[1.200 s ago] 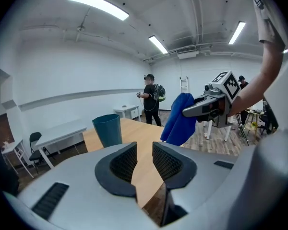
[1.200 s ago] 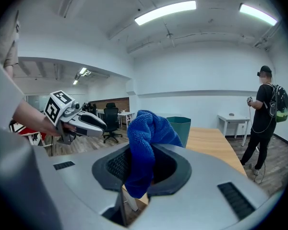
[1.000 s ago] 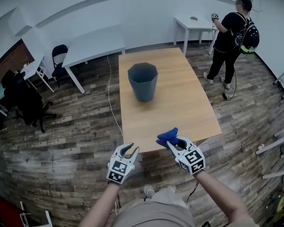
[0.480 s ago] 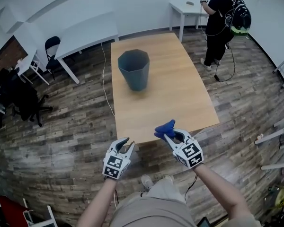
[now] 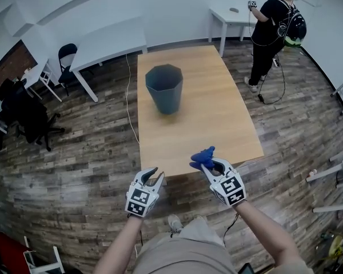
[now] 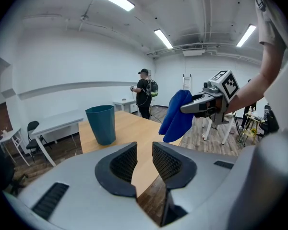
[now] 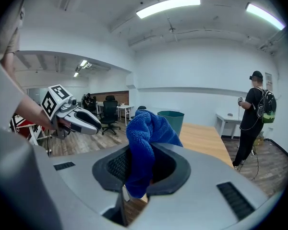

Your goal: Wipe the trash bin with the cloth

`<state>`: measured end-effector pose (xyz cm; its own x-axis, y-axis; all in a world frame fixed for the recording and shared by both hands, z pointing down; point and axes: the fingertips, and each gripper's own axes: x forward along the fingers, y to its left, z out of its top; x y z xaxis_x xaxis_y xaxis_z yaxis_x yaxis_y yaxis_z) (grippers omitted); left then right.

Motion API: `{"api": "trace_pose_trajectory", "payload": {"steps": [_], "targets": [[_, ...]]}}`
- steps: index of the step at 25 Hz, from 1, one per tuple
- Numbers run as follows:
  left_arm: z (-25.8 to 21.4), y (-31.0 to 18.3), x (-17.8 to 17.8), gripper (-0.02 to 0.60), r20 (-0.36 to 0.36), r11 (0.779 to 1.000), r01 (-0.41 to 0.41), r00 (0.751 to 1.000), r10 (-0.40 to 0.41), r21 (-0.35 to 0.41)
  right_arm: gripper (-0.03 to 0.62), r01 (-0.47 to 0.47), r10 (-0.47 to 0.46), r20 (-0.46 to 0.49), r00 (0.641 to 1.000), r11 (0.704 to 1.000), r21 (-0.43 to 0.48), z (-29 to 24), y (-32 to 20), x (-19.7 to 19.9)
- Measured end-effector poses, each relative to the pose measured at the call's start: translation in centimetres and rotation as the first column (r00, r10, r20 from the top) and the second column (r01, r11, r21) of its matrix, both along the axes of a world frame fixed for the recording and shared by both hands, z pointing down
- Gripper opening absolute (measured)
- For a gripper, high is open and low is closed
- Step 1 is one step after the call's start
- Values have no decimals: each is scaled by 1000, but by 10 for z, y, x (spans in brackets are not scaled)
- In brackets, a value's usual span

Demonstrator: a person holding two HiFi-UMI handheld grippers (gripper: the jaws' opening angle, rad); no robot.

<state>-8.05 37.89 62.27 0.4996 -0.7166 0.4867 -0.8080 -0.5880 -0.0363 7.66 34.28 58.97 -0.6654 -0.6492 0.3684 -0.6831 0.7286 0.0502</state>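
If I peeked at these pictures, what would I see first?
Probably the bright blue cloth, pinched in the jaws of the right gripper by the near edge of the wooden table. Next, the dark teal trash bin standing upright alone toward the table's far end. The left gripper hangs beside the right one, jaws apart and empty.

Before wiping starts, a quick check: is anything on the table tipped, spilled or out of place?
Nothing stands out. The trash bin stands upright on the table, nothing spilled around it, and the cloth is clamped in the right gripper.
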Motion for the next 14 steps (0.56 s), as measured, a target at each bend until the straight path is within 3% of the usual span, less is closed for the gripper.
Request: {"api": "trace_pose_trajectory", "payload": {"steps": [14], "targets": [[-7, 8, -8, 107, -14, 1000, -11, 1000, 11, 3, 80, -16, 16, -5, 1000, 1000, -3, 6, 1, -9]]}}
